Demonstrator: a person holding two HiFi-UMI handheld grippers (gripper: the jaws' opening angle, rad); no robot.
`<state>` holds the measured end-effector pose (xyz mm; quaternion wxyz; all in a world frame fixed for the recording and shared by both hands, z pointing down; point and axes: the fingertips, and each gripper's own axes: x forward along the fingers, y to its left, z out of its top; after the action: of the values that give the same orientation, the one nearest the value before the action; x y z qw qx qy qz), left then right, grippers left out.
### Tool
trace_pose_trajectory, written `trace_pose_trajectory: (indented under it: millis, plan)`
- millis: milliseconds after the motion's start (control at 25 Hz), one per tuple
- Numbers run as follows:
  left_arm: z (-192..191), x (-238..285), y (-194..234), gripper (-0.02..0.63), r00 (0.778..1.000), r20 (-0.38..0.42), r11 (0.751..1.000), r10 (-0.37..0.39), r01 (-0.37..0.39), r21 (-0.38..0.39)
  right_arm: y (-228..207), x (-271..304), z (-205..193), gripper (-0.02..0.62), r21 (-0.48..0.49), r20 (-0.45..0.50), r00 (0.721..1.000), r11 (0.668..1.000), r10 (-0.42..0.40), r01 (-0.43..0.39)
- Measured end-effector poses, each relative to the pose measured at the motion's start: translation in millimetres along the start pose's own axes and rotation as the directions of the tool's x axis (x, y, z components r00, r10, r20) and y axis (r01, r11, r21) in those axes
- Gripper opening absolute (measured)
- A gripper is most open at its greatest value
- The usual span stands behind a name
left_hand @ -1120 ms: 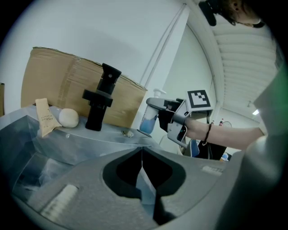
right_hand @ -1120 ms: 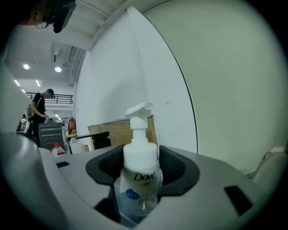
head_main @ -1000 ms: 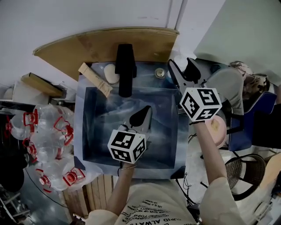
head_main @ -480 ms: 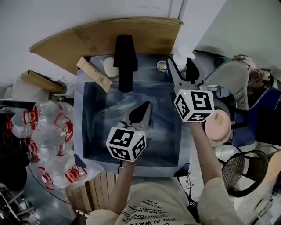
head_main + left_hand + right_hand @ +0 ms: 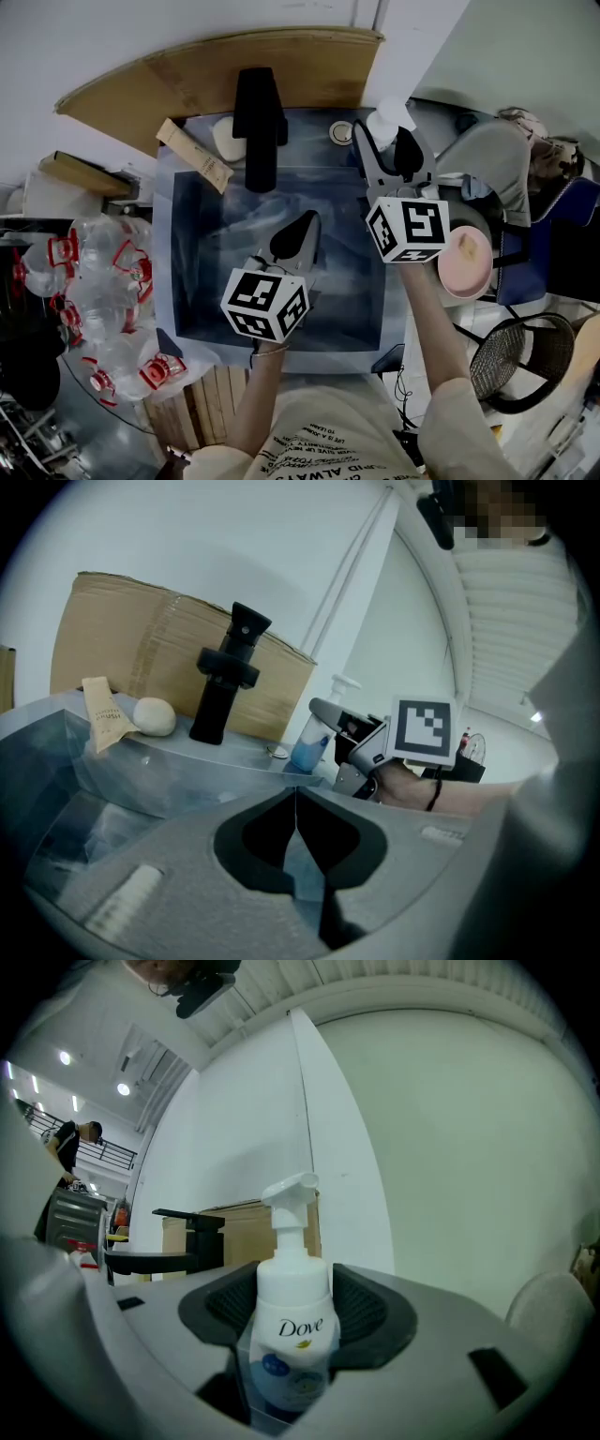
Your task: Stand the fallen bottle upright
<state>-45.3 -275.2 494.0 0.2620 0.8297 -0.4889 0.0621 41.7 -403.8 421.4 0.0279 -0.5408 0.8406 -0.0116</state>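
Note:
A white Dove pump bottle (image 5: 292,1330) with a blue lower part stands upright between the pads of my right gripper (image 5: 386,142), which is shut on its body. In the head view the bottle (image 5: 384,120) is at the back right corner of the sink (image 5: 186,246), on the rim. The left gripper view shows the bottle (image 5: 307,745) from the side, upright in the right gripper. My left gripper (image 5: 306,230) hovers over the basin's middle. Its jaws are shut with nothing between them.
A black faucet (image 5: 258,117) rises at the back of the sink, with a soap bar (image 5: 225,139) and a tan tube (image 5: 195,155) to its left. Cardboard (image 5: 187,70) leans behind. Several plastic bottles (image 5: 94,291) are piled at left. A pink bowl (image 5: 464,262) and a chair (image 5: 511,361) are at right.
My right gripper has shifted slightly left and turned a little with the bottle still in it. The left gripper has stayed over the basin.

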Motion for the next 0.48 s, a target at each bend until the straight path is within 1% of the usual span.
trace_pose_trajectory:
  millis: [280, 440, 480]
  plan:
    - [-1.7, -2.4, -0.8, 0.026, 1.000, 0.004, 1.000, 0.002, -0.002, -0.007, -0.5, -0.1, -1.7, 0.245, 0.006, 0.013, 1.000, 1.000, -0.009, 0.009]
    - [-1.6, -3.8, -1.3, 0.026, 1.000, 0.001, 1.000, -0.003, 0.003, -0.008, 2.1, 0.8, -1.3, 0.247, -0.068, -0.003, 1.000, 0.998, 0.011, -0.012]
    - [-1.6, -4.2, -1.5, 0.026, 1.000, 0.000, 1.000, -0.004, 0.004, -0.007, 2.6, 0.8, -1.6, 0.251, -0.073, -0.007, 1.000, 0.997, 0.014, -0.014]
